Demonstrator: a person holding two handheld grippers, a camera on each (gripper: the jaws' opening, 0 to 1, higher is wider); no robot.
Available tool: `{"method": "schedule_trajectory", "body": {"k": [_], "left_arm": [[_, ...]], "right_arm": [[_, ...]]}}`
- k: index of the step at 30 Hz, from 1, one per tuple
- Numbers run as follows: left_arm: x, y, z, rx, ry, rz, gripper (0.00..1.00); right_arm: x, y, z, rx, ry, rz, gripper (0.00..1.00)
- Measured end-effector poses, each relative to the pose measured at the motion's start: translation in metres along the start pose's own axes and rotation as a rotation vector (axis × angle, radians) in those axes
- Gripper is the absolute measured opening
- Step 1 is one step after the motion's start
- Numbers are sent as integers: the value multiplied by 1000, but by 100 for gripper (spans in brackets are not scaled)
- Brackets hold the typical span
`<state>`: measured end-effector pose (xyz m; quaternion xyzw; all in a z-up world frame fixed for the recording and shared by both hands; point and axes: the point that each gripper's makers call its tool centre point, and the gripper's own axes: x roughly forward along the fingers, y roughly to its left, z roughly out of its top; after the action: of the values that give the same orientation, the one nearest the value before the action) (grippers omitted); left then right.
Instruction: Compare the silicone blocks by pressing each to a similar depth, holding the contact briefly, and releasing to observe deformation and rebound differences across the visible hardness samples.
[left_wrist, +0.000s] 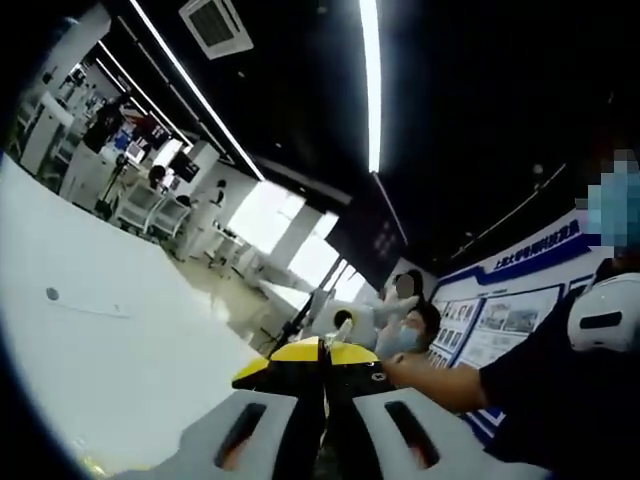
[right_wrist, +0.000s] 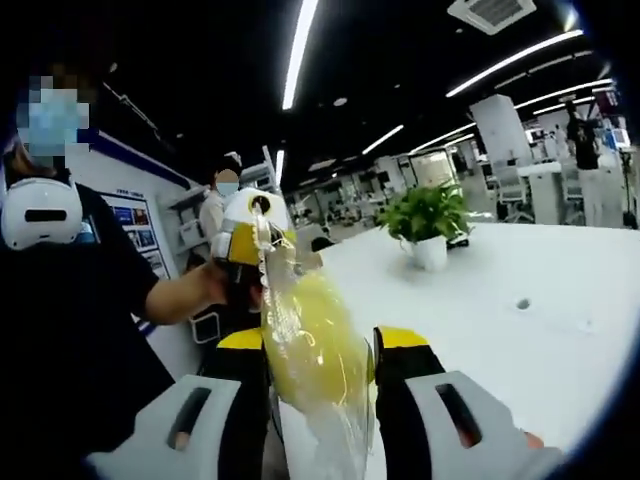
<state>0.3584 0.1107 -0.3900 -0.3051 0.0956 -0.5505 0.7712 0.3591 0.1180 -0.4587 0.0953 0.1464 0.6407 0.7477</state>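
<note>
A yellow translucent silicone block (right_wrist: 315, 350) in clear plastic wrap stands between the yellow-tipped jaws of my right gripper (right_wrist: 318, 345), which is shut on it. The wrap's upper end (right_wrist: 268, 262) rises to my left gripper (right_wrist: 250, 225), white and yellow, held by a hand (right_wrist: 212, 285) and pinching the plastic. In the left gripper view my left gripper (left_wrist: 322, 352) has its black jaws pressed together under the yellow tips. What lies between them is hidden there. Both grippers are above a white table (right_wrist: 520, 330).
A potted green plant (right_wrist: 428, 215) stands on the white table (left_wrist: 120, 330). The person holding the grippers, in dark clothes (right_wrist: 70, 330), is close by. Other people (left_wrist: 410, 335), desks and wall posters (left_wrist: 500, 325) fill the room behind.
</note>
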Motion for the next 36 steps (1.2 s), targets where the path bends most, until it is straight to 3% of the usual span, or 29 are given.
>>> {"method": "schedule_trajectory", "body": {"k": [6, 12, 18, 28, 36], "left_arm": [[-2, 5, -1, -10, -8, 9, 0], [-3, 10, -5, 25, 14, 24, 0], [-2, 18, -17, 70, 66, 58, 0], [-3, 23, -23, 148, 107, 83, 0], [-4, 26, -25, 164, 127, 87, 0]], "right_arm": [[2, -3, -1, -6, -18, -10, 31], [4, -3, -7, -28, 4, -19, 25], [2, -4, -21, 24, 68, -22, 19], [1, -5, -29, -8, 131, -55, 11], [1, -6, -32, -13, 157, -62, 7]]}}
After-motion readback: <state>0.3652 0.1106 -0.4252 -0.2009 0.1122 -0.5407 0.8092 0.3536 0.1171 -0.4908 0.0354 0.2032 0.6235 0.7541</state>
